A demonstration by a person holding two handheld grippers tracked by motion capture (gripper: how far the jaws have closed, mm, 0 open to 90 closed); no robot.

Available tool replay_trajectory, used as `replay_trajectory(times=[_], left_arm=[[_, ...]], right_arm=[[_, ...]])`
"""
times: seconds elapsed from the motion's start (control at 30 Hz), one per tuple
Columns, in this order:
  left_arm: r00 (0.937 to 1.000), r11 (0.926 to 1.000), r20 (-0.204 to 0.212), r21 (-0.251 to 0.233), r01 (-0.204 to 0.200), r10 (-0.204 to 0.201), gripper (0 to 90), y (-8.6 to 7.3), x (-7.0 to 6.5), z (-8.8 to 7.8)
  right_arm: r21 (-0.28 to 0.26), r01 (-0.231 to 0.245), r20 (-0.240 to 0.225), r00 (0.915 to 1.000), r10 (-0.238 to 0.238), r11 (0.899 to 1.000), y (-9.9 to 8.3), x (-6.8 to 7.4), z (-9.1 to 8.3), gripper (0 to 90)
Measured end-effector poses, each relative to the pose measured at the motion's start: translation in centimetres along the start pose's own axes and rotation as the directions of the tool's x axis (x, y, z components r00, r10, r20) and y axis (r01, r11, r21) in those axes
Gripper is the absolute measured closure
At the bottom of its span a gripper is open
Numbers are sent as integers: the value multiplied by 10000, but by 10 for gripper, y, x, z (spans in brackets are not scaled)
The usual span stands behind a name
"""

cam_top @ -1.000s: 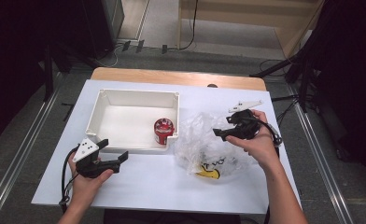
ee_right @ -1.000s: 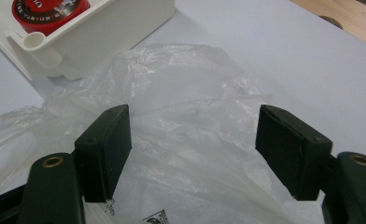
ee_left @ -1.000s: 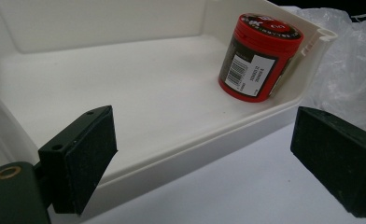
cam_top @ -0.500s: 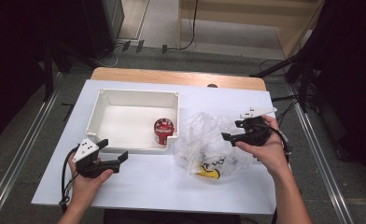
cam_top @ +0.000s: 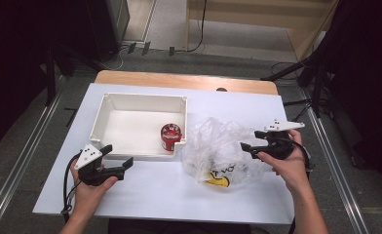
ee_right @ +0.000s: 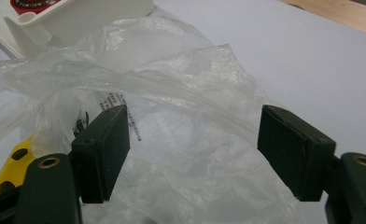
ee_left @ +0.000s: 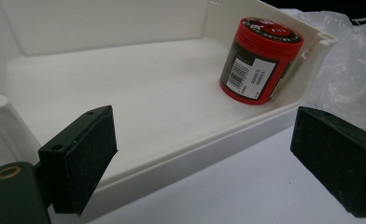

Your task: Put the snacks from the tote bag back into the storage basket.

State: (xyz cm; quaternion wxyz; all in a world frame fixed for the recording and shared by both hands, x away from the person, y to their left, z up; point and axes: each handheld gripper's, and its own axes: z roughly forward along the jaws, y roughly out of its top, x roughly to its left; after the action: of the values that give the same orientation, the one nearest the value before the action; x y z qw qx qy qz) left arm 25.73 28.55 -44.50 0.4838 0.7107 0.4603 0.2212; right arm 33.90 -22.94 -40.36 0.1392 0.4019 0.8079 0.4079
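The right claw (cam_top: 250,147) is hovering at the centre right of the high view, jaws standing wide and gripping nothing, pointing into the crumpled clear plastic bag (cam_top: 218,146). In the right gripper view, the bag is lying between and beyond the 2 pads without being pinched, which suggests the claw is lining up for a grasp on the film. The bag is resting on the white worktop (cam_top: 160,195), just right of the white tray (cam_top: 112,114). The left claw (cam_top: 118,157) is idling wide open and empty at the lower left, near the tray's front wall. A red-lidded jar (ee_left: 259,60) is standing in the tray's corner beside the bag. Its label is bearing a barcode; the remaining print, and the black lettering on the bag, are too small to read.
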Motion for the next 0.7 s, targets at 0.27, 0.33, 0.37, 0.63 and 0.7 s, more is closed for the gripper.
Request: replay_trajectory(times=[0.27, 0.33, 0.37, 0.63, 0.7], left_arm=[[10000, 10000, -19, -18, -42, 42, 74, 1, 1, 0], [10000, 10000, -18, -38, -32, 32, 74, 2, 1, 0], [10000, 10000, -22, -50, -25, 25, 74, 2, 1, 0], [10000, 9999, 16, -133, -19, 19, 74, 4, 2, 2], [10000, 9999, 11, -120, -36, 36, 74, 5, 2, 2]], right_arm=[[-770, -61, 284, 9996, 83, 9970, -17, -10, -8, 266], [-899, -164, 338, 9992, 195, 9958, -20, -12, -9, 266], [-1004, -256, 303, 9991, 288, 9946, -22, -15, -10, 266], [-1114, -421, 413, 9980, 469, 9929, -32, -23, -13, 269], [-1134, -403, 443, 9980, 456, 9927, -35, -24, -13, 269]])
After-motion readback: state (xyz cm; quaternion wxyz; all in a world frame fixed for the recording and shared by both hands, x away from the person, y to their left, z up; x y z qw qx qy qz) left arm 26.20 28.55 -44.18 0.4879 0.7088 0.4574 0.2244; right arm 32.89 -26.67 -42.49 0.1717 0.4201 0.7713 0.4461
